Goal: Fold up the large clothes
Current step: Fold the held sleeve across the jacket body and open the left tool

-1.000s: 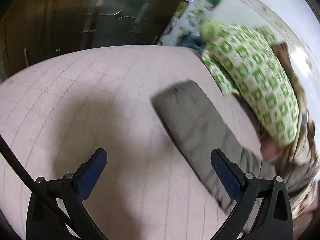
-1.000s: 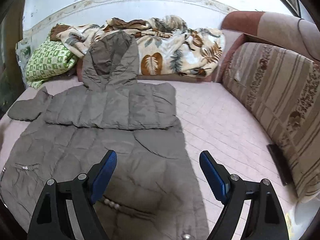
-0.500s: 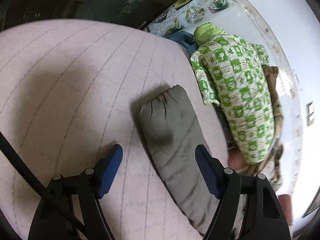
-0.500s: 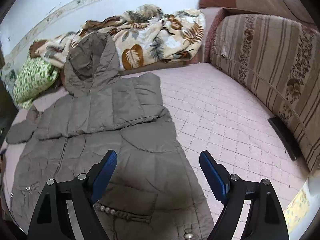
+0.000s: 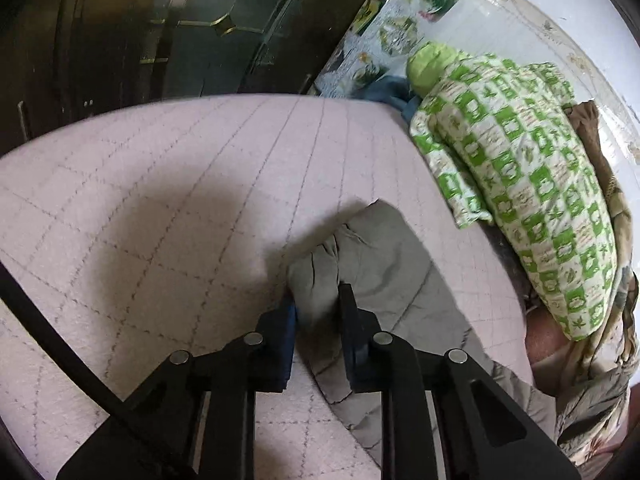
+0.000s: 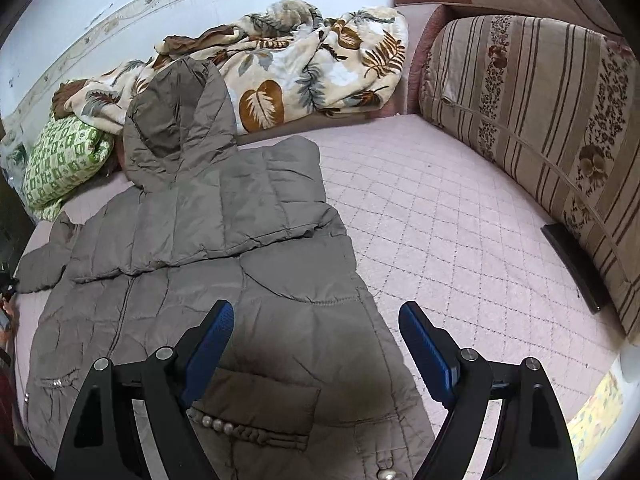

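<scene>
The grey coat (image 6: 208,280) lies spread on the bed (image 6: 440,240), one sleeve folded across. Left tongs (image 5: 318,312) have just clamped the other sleeve's cuff (image 5: 320,276) near the bed's left edge; right tongs (image 6: 316,344) gape empty. Most folds remain.

The coat (image 6: 208,280) lies on the bed (image 6: 460,248). Behind it are a blanket (image 6: 304,72) and, left, a pillow (image 6: 64,160).

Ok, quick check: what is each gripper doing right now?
Left gripper: jaws have just closed, pinching the end of the grey coat sleeve.
Right gripper: open, holding nothing, above the coat body.
</scene>
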